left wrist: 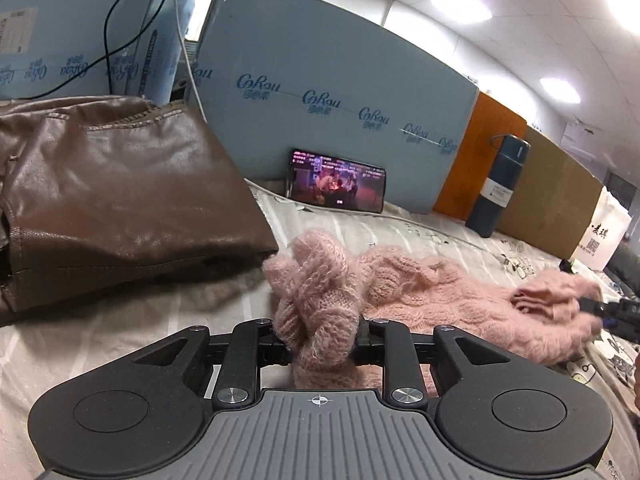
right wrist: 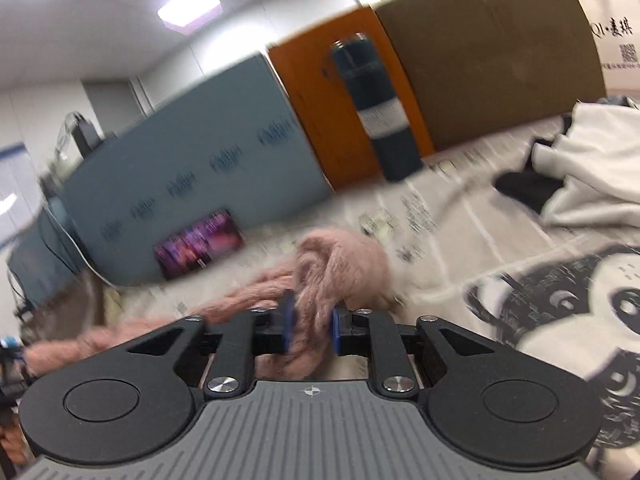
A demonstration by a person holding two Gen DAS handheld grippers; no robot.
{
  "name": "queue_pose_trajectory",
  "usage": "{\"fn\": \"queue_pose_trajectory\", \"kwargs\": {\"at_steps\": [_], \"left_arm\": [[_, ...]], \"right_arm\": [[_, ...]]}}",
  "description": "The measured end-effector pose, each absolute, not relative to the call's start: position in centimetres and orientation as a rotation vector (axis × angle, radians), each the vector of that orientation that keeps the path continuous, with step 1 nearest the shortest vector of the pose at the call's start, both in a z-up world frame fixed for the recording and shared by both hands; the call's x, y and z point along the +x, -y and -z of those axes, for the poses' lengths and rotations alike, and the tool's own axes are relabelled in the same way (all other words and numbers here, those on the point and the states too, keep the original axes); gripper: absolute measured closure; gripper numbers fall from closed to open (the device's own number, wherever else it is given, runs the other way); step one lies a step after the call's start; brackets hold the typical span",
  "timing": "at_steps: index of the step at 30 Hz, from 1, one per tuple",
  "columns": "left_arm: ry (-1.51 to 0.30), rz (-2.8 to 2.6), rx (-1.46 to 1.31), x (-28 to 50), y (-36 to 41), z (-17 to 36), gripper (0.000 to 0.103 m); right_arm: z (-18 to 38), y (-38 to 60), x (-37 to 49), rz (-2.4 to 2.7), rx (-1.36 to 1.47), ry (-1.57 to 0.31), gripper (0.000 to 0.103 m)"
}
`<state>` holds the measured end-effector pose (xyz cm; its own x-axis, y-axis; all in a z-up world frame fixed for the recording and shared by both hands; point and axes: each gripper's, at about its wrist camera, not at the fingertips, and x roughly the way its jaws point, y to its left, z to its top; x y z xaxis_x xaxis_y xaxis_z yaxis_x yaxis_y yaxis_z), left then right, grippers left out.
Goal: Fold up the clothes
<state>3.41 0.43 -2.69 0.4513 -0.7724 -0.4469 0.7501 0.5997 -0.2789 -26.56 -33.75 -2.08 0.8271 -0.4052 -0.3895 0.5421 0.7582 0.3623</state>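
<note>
1. We pinch the pink knit sweater [left wrist: 400, 292] at two ends: the left gripper [left wrist: 320, 344] is clamped on a bunched fold of it, and the right gripper [right wrist: 314, 328] squeezes another wad between its blue pads [right wrist: 287, 326].
2. We judge this two-point hold lets us stretch the sweater flat for folding; between the grippers it lies rumpled on the printed bedsheet [left wrist: 120, 320].
3. On the left, the folded brown leather garment [left wrist: 120, 200] sits just beside the sweater, closing that side.
4. Behind, the phone [left wrist: 336, 186] and dark bottle [left wrist: 498, 188] stand against the boxes, near the far edge.
5. On the right, a white garment [right wrist: 592, 160] lies apart; the open sheet between seems our freest room.
</note>
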Motion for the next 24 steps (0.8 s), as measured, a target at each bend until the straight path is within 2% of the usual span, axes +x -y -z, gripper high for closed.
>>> {"fn": "queue_pose_trajectory", "kwargs": {"at_steps": [1,2,4,6,11,21,22,24], "left_arm": [[-0.577,0.935,-0.044,3.5,-0.3,2.7,0.072],[-0.579,0.927,-0.044,3.5,-0.3,2.7,0.070],[-0.576,0.904,-0.047,3.6,-0.3,2.7,0.050],[-0.580,0.897,-0.049,3.7,-0.1,2.7,0.038],[-0.601,0.904,-0.054,4.1,0.3,2.8,0.027],[-0.659,0.901,-0.039,4.5,1.7,3.4,0.019],[-0.661,0.904,-0.036,4.4,1.9,3.5,0.019],[-0.662,0.918,-0.025,4.3,2.3,3.5,0.019]], "right_arm": [[2.1,33.7,-26.7,0.556,0.455,-0.316,0.041],[1.7,33.3,-26.8,0.603,0.398,-0.326,0.027],[1.1,32.5,-26.7,0.643,0.285,-0.315,0.025],[0.9,32.2,-26.8,0.588,0.242,-0.295,0.020],[0.5,30.8,-24.5,0.342,0.232,-0.338,0.010],[2.7,30.0,-18.7,0.304,0.162,-0.549,0.008],[3.0,30.3,-18.5,0.316,0.174,-0.554,0.012],[2.9,30.6,-18.7,0.346,0.179,-0.541,0.028]]}}
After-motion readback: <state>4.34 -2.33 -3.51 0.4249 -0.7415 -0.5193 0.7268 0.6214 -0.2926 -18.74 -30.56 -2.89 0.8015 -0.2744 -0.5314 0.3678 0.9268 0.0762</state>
